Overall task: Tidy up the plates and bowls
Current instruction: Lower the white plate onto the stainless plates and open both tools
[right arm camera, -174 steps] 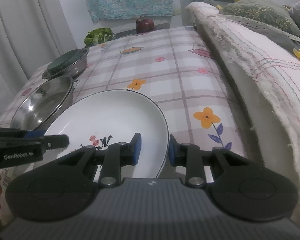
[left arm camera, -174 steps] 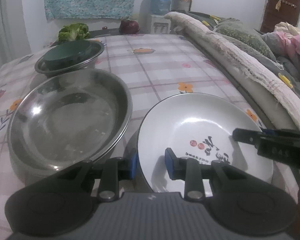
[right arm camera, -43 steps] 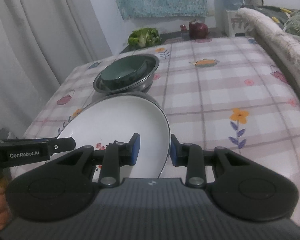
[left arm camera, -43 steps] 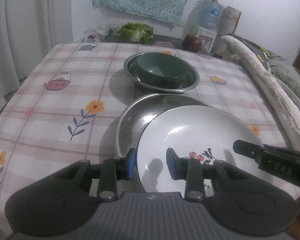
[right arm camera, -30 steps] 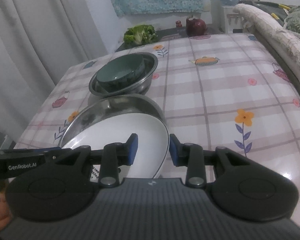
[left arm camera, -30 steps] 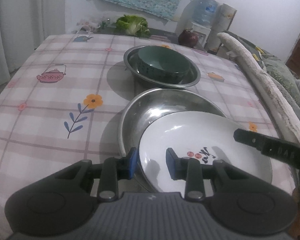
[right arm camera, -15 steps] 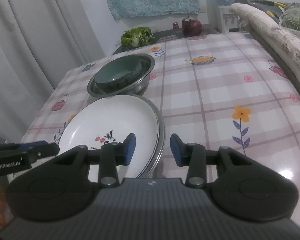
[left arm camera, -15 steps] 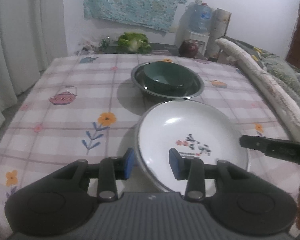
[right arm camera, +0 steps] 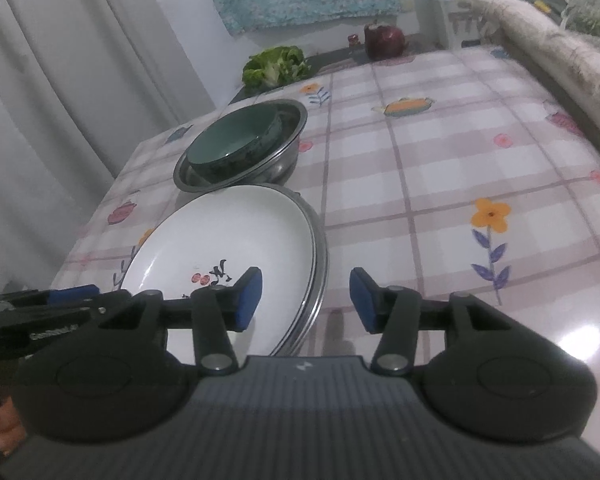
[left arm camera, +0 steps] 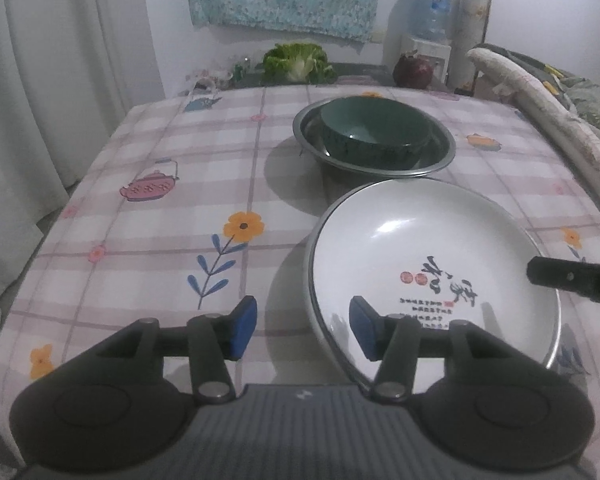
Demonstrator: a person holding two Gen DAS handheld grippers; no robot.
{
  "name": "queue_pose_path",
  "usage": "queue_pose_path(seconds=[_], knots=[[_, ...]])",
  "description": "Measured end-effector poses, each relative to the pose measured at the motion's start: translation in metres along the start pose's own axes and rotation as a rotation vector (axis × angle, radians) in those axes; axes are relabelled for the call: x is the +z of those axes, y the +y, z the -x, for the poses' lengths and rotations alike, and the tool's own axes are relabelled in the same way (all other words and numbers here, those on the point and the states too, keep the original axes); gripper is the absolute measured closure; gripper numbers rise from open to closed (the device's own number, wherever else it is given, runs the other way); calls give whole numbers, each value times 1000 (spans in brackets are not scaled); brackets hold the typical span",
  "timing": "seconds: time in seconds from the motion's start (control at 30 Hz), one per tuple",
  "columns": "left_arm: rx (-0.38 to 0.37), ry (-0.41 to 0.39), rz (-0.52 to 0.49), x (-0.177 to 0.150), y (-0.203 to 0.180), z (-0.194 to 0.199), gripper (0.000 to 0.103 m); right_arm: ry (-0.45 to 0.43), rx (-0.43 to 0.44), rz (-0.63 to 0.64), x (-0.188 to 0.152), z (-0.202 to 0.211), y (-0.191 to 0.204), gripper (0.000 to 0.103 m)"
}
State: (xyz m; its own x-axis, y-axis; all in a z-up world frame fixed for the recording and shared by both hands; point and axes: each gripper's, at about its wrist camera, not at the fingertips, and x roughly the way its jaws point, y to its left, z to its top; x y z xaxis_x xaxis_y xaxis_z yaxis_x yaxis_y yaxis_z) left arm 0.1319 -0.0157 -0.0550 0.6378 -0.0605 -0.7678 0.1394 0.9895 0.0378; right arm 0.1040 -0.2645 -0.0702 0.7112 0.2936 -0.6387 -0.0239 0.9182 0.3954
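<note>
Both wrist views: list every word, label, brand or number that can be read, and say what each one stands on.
White plate: black brush characters, two red round marks and small printed lines; too blurred to read.
Left gripper side, seen from the right wrist view: white lettering, too blurred to read.
Water bottle: a label, not readable.
Nothing else bears text.

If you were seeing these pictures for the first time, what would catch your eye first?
The white plate with red and black print, nested in a steel dish at the table's near edge. Behind it, a dark green bowl sits inside a steel bowl. Both claws, left and right, are opening, straddling the plate's rim.
</note>
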Motion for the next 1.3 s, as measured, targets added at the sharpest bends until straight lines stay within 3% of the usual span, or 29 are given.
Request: queue_pose_path(seconds=[0.27,0.43,0.9,1.3], knots=[[-66,58,-3,9,-11,-20,55,64,76,-40,5,-29,-4,55],[-21,58,-35,8,-22,-20,54,70,71,-16,5,-28,-1,56],[-83,90,-21,4,-28,-11,54,88,50,-32,0,-11,-13,57],[-90,93,-37,-4,-37,-2,54,87,27,-23,-9,-1,-15,56]])
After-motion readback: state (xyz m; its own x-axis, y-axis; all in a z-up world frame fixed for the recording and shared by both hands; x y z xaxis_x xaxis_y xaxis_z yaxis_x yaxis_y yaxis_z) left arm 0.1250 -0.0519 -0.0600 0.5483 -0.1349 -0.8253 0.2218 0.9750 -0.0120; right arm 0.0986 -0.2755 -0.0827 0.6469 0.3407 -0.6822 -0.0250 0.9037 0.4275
